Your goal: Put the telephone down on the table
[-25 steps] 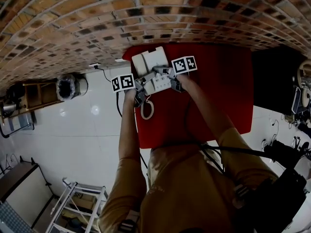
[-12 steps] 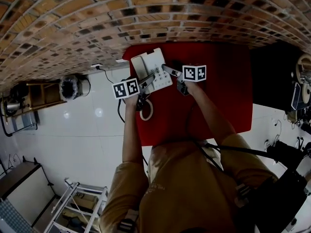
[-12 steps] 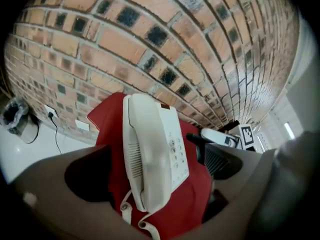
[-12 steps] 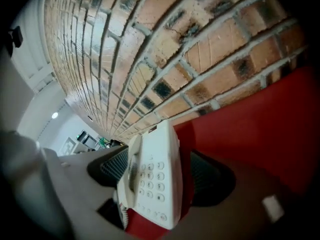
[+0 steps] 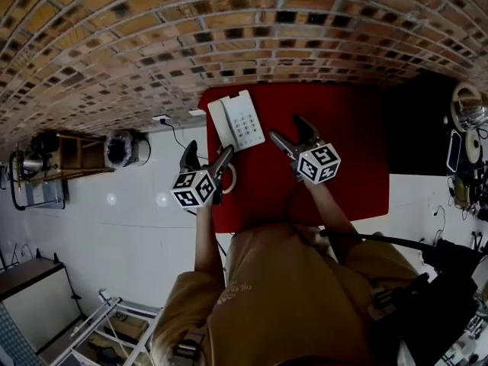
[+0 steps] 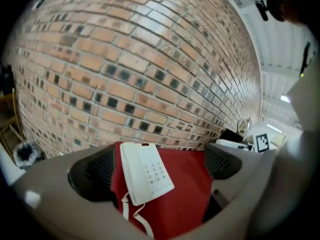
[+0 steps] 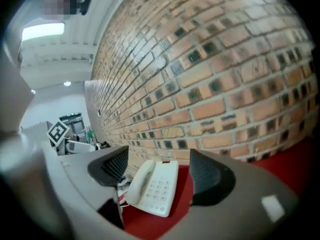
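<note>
A white push-button telephone [image 5: 236, 120] lies flat on the red table [image 5: 343, 151], near its far left corner by the brick wall, with the handset on its cradle. Its coiled cord [image 5: 228, 177] hangs over the table's left edge. My left gripper [image 5: 208, 155] is raised at the near left of the phone, open and holding nothing. My right gripper [image 5: 288, 130] hovers to the phone's right, also open and holding nothing. In the left gripper view the telephone [image 6: 145, 171] shows well beyond the wide jaws. The right gripper view frames the telephone [image 7: 152, 186] the same way.
A brick wall [image 5: 229, 29] runs right behind the table. To the left are white floor tiles [image 5: 114, 227], a wooden shelf with a round dark object [image 5: 122, 147] and a stepladder [image 5: 107, 322]. Dark equipment [image 5: 465, 151] crowds the right side.
Both grippers let go of the telephone, opened wide, and rose and drew back toward the person. The phone stays on the table.
</note>
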